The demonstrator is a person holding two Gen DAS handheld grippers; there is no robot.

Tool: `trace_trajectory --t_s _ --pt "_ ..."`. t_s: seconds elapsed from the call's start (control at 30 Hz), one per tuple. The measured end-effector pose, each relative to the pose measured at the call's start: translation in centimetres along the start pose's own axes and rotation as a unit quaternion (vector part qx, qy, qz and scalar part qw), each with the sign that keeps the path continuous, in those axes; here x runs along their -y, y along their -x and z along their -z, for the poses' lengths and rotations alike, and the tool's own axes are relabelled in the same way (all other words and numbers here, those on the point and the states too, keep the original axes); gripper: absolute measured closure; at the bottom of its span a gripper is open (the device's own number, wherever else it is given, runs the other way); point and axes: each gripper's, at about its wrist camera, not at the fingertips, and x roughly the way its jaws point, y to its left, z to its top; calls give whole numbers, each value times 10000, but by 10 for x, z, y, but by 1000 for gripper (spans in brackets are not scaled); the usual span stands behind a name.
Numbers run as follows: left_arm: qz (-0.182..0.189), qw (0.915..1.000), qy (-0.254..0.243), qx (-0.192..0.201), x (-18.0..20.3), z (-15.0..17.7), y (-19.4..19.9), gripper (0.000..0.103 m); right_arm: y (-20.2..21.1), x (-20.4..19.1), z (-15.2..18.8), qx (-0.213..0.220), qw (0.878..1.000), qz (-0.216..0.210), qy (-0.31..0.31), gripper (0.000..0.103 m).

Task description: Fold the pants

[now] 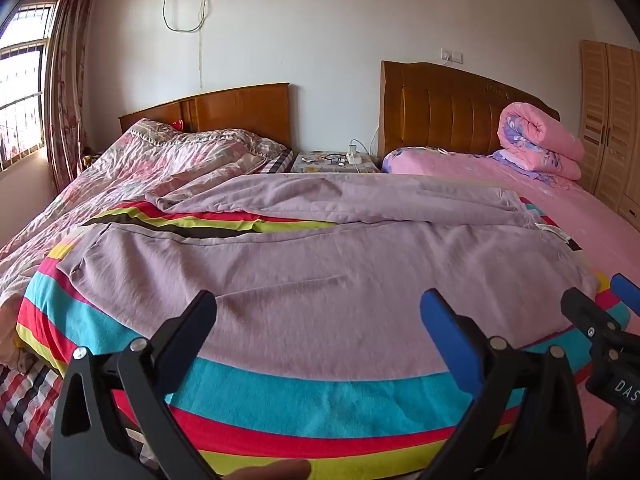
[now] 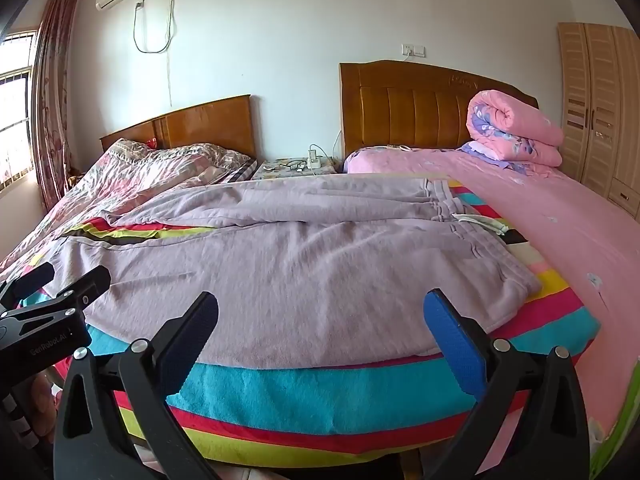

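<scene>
Lilac pants (image 1: 320, 264) lie spread sideways on a striped blanket (image 1: 304, 396), waistband to the right and legs running left; they also show in the right wrist view (image 2: 304, 272). My left gripper (image 1: 320, 312) is open and empty, just above the near edge of the pants. My right gripper (image 2: 320, 312) is open and empty over the near edge further right. The right gripper shows at the right edge of the left wrist view (image 1: 600, 304). The left gripper shows at the left edge of the right wrist view (image 2: 60, 280).
The striped blanket (image 2: 320, 396) lies across two beds. A crumpled floral quilt (image 1: 152, 164) is on the left bed, a rolled pink quilt (image 1: 540, 144) on the pink right bed. A nightstand (image 1: 336, 162) with cables stands between the headboards. A wardrobe (image 1: 612, 120) is at the right.
</scene>
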Motion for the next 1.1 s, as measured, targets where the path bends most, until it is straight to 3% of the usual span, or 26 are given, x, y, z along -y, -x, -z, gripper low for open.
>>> trace_trajectory --t_s 1.1 --pt "-14 10000 -9 -27 -1 0 -1 1 -3 0 8 -67 10000 -28 -66 4"
